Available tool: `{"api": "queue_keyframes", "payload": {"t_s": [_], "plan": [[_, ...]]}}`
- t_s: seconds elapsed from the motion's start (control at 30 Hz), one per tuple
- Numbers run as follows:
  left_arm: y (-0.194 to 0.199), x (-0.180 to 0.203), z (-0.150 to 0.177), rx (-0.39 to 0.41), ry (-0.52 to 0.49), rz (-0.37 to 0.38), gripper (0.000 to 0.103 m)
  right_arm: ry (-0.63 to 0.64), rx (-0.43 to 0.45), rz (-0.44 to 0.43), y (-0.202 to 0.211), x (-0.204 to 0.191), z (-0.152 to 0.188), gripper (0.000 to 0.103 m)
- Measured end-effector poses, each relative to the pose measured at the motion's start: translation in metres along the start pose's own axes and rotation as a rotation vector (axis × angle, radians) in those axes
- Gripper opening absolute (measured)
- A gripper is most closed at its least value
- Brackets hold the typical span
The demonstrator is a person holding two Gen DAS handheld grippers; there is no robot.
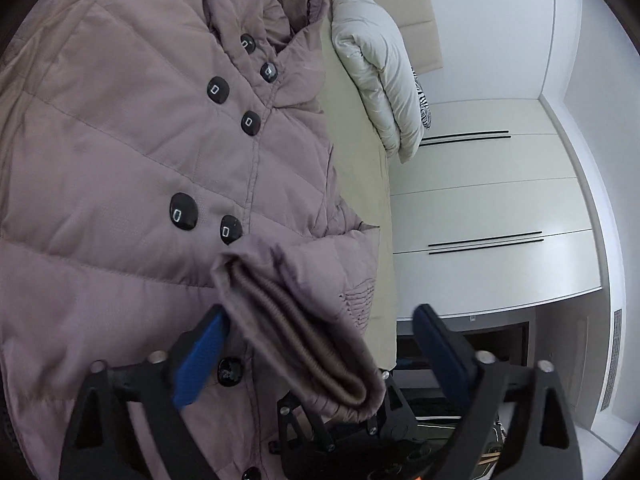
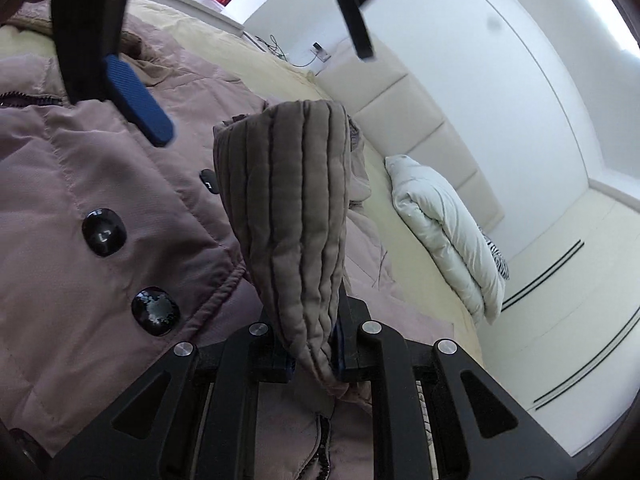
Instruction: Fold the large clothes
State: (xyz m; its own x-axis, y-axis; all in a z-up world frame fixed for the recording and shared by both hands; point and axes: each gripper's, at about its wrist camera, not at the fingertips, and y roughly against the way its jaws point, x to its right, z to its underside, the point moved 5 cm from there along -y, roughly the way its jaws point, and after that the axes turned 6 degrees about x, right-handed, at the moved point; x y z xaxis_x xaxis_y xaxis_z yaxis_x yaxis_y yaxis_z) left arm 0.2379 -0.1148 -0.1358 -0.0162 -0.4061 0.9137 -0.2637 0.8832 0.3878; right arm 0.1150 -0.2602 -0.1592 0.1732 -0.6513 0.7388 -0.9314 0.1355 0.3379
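A mauve quilted coat (image 1: 132, 152) with large black buttons (image 1: 183, 211) lies spread on a cream bed (image 1: 356, 168). Its sleeve end with a ribbed cuff (image 1: 304, 332) lies between the wide-apart blue fingers (image 1: 202, 356) of my left gripper (image 1: 320, 356), which is open and not pinching it. In the right wrist view my right gripper (image 2: 314, 354) is shut on the sleeve cuff (image 2: 288, 208), which stands up in front of the camera over the coat (image 2: 80, 168). The left gripper's blue finger (image 2: 136, 100) shows above it at upper left.
A folded white duvet (image 1: 376, 76) with a zebra-print item behind lies at the head of the bed, also in the right wrist view (image 2: 444, 232). A padded headboard (image 2: 420, 120) and white wardrobe doors (image 1: 488, 208) stand beyond the bed's edge.
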Motion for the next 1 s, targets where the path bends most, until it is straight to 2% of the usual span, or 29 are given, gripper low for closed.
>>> {"api": "queue_keyframes", "payload": {"t_s": [0.03, 0.07, 0.13, 0.2, 0.23, 0.3, 0.33, 0.37, 0.47, 0.57, 0.67, 0.73, 0.8, 0.87, 0.97, 1.0], "plan": [[-0.004, 0.000, 0.001, -0.028, 0.000, -0.007, 0.044, 0.017, 0.005, -0.002, -0.002, -0.004, -0.001, 0.014], [-0.006, 0.001, 0.001, -0.040, -0.006, -0.012, 0.027, 0.032, 0.009, -0.003, -0.005, -0.005, 0.000, 0.014], [-0.006, 0.003, -0.001, -0.046, -0.021, -0.007, 0.020, 0.028, 0.014, 0.007, -0.003, -0.007, -0.002, 0.015], [0.002, 0.006, -0.006, -0.018, -0.049, -0.017, 0.018, -0.007, 0.021, 0.009, 0.002, -0.001, 0.005, 0.018], [0.008, 0.010, -0.013, 0.010, -0.060, -0.019, 0.017, -0.013, 0.039, 0.013, 0.007, 0.000, 0.004, 0.025], [0.021, 0.013, -0.034, 0.065, -0.069, -0.025, 0.017, -0.045, 0.062, 0.029, 0.012, 0.012, 0.005, 0.057], [0.030, 0.014, -0.046, 0.098, -0.082, -0.041, 0.017, -0.082, 0.068, 0.018, 0.017, 0.017, 0.007, 0.082], [0.038, 0.015, -0.059, 0.133, -0.104, -0.065, 0.016, -0.140, 0.076, -0.002, 0.022, 0.025, 0.009, 0.086], [0.068, 0.003, -0.095, 0.243, -0.142, -0.170, 0.016, -0.423, 0.027, -0.096, 0.013, 0.075, 0.025, 0.086], [0.100, -0.026, -0.123, 0.343, -0.133, -0.279, 0.016, -0.818, -0.066, -0.207, -0.002, 0.130, 0.062, 0.086], [0.128, -0.055, -0.140, 0.437, -0.092, -0.340, 0.016, -1.283, -0.134, -0.379, -0.027, 0.181, 0.115, 0.086], [0.141, -0.071, -0.145, 0.465, -0.058, -0.339, 0.016, -1.520, -0.114, -0.482, -0.042, 0.201, 0.147, 0.086], [0.143, -0.079, -0.147, 0.468, -0.054, -0.352, 0.017, -1.655, -0.090, -0.556, -0.064, 0.209, 0.164, 0.086], [0.142, -0.081, -0.149, 0.467, -0.065, -0.360, 0.017, -1.737, -0.090, -0.630, -0.082, 0.203, 0.170, 0.086], [0.138, -0.080, -0.150, 0.464, -0.076, -0.363, 0.017, -1.837, -0.108, -0.819, -0.109, 0.173, 0.156, 0.086], [0.137, -0.079, -0.148, 0.460, -0.084, -0.367, 0.017, -1.857, -0.130, -0.855, -0.114, 0.159, 0.149, 0.086]]}}
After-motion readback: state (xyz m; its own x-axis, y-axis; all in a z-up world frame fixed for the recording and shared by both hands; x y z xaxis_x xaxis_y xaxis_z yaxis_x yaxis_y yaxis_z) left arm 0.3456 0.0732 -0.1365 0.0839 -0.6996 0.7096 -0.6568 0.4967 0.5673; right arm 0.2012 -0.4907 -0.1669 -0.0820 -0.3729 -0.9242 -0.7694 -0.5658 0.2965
